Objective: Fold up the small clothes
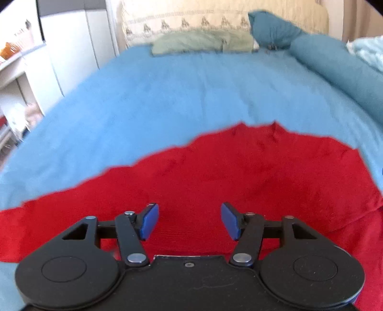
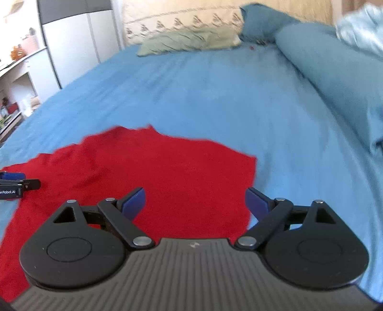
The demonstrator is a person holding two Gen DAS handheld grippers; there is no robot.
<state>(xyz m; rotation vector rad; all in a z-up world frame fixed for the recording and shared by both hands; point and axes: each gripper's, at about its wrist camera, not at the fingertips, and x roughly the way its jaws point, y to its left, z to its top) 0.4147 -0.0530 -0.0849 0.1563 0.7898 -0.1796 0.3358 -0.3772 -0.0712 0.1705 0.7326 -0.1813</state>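
A red garment point(image 1: 215, 172) lies spread flat on the blue bedsheet point(image 1: 167, 95). My left gripper point(image 1: 189, 220) is open and empty, hovering over the near part of the garment. In the right wrist view the same red garment point(image 2: 153, 172) lies with its right edge under my right gripper point(image 2: 195, 203), which is open and empty. The right blue pad point(image 2: 257, 203) sits just past the garment's right edge, over the bedsheet point(image 2: 215, 95). The left gripper's tip point(image 2: 14, 183) shows at the far left of the right wrist view, above the garment.
A green cushion point(image 1: 203, 41) and a patterned cream pillow point(image 1: 182, 16) lie at the head of the bed. A teal pillow point(image 1: 273, 30) and a long teal bolster point(image 1: 335, 69) run along the right side. White shelves and a wardrobe point(image 1: 71, 43) stand to the left.
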